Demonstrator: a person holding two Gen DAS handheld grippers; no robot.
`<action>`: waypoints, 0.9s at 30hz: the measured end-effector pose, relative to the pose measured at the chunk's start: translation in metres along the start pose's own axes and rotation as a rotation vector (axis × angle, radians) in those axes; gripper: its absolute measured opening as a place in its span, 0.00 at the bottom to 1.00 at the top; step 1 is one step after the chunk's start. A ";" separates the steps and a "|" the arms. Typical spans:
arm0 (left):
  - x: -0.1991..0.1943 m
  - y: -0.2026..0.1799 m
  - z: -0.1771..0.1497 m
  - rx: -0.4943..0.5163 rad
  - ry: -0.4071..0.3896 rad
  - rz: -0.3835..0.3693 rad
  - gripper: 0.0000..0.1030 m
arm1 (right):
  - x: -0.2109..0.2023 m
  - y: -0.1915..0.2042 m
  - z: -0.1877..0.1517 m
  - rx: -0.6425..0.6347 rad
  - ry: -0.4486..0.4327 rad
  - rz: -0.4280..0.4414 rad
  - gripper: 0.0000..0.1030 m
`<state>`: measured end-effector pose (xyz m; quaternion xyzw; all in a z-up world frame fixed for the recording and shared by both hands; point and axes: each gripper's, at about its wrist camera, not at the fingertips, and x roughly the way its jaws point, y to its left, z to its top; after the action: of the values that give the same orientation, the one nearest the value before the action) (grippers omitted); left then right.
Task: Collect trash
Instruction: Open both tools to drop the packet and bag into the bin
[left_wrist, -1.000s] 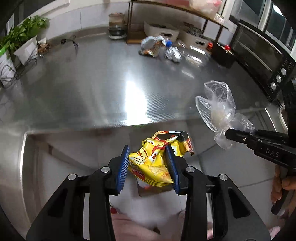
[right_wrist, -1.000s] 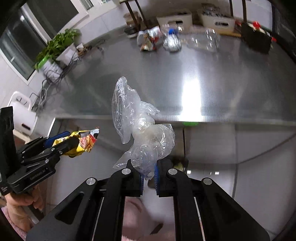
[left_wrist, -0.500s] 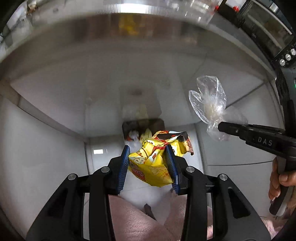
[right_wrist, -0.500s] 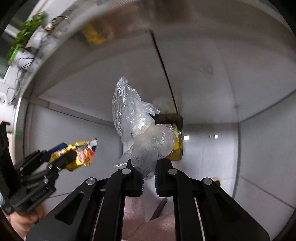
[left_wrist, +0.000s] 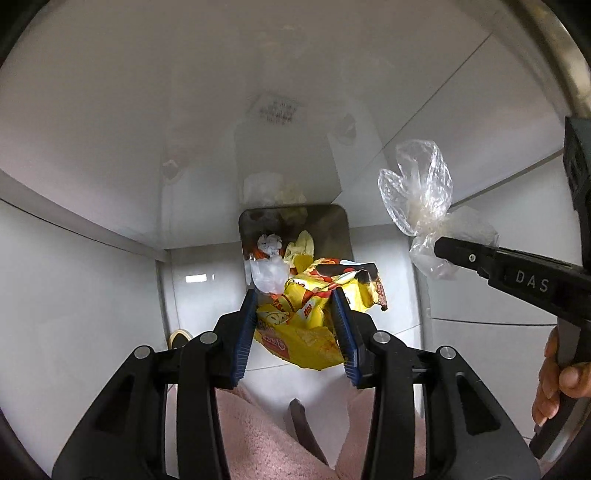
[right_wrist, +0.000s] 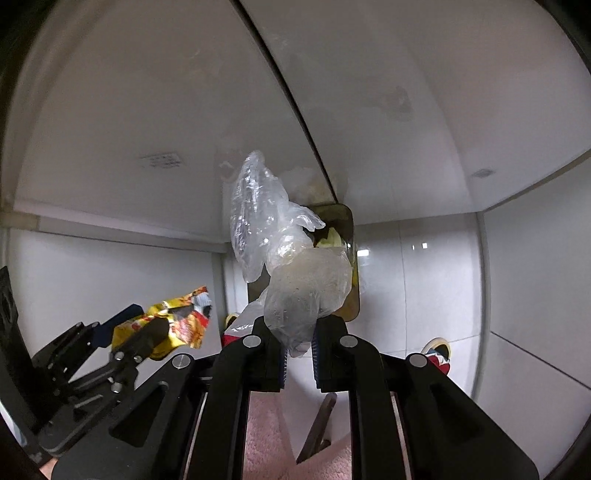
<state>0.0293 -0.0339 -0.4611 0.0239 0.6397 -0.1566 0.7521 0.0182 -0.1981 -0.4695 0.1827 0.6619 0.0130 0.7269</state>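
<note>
Now both tongs, lowered from countertop height, hang over the bin (left_wrist: 293, 225), gripping wrapper (left_wrist: 299, 325) and bag (right_wrist: 291, 273).

Only clear lettering: "DAS", pale capitals on black side of right gripper (left_wrist: 439, 246), just behind its tips. Yellow snack packet (left_wrist: 306, 325) between left gripper (left_wrist: 295, 332) pads carries red print, too crumpled to read. Faint label on white wall above bin (left_wrist: 332, 221): illegible.

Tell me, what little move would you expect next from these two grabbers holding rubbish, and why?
Probably the left gripper opens to drop its yellow snack wrapper, since it hangs right above the open bin that already holds trash. The right gripper, shut on the clear plastic bag, sits off to the side.
</note>
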 end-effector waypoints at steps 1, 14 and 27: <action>0.004 -0.001 0.000 0.003 0.002 0.005 0.38 | 0.004 0.002 0.001 -0.002 0.005 -0.006 0.13; 0.022 0.000 0.014 -0.009 0.028 0.010 0.49 | 0.019 0.012 0.019 -0.006 0.029 -0.016 0.20; -0.015 0.001 0.020 0.003 -0.029 0.042 0.82 | -0.016 0.011 0.023 -0.018 -0.048 -0.027 0.79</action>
<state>0.0466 -0.0344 -0.4428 0.0362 0.6278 -0.1421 0.7644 0.0406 -0.1981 -0.4497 0.1677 0.6464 0.0047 0.7443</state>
